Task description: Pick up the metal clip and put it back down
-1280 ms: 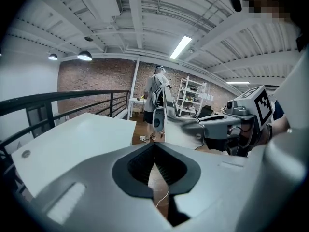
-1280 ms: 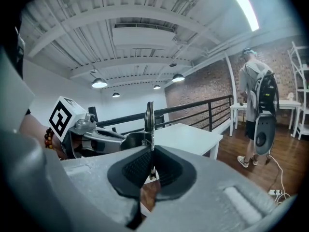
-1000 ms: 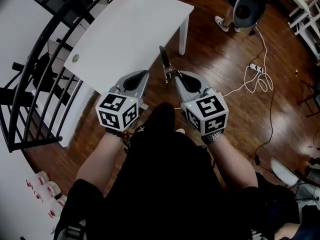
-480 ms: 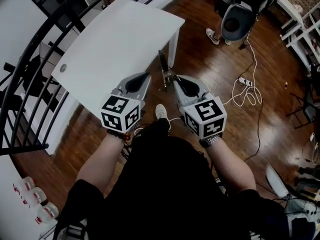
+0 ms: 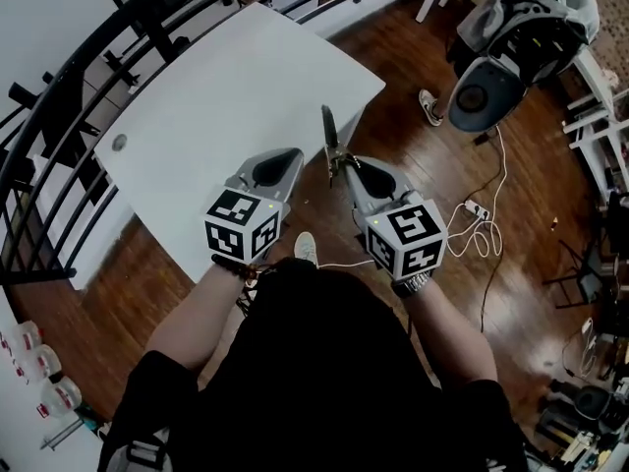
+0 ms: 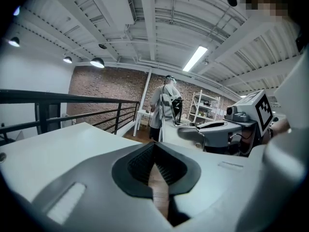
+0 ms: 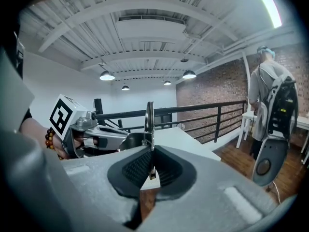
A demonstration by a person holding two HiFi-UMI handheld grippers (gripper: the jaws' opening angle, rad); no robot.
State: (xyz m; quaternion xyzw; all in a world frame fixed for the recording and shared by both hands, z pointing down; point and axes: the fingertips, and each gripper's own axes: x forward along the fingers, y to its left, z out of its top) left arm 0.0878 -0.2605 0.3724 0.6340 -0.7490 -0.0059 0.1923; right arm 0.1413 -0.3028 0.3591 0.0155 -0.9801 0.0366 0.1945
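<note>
The metal clip (image 5: 329,138) is a thin dark strip that sticks out past the tip of my right gripper (image 5: 340,168), which is shut on its lower end. In the right gripper view the clip (image 7: 149,122) stands upright between the closed pads. My left gripper (image 5: 294,152) is beside it on the left, shut with nothing in it; its pads meet at the tip (image 6: 155,145). Both grippers hover over the near edge of the white table (image 5: 206,96), and both hands are held out in front of the person's body.
A black railing (image 5: 54,106) curves round the table's far and left sides. A person wearing a backpack device (image 5: 511,57) stands on the wooden floor at the upper right. A white cable and power strip (image 5: 474,212) lie on the floor. Bottles (image 5: 39,362) sit at the lower left.
The person has stepped up to the table, so both grippers now hang over its near edge instead of the floor. The clip stays held in the right gripper. Both jaws stay shut.
</note>
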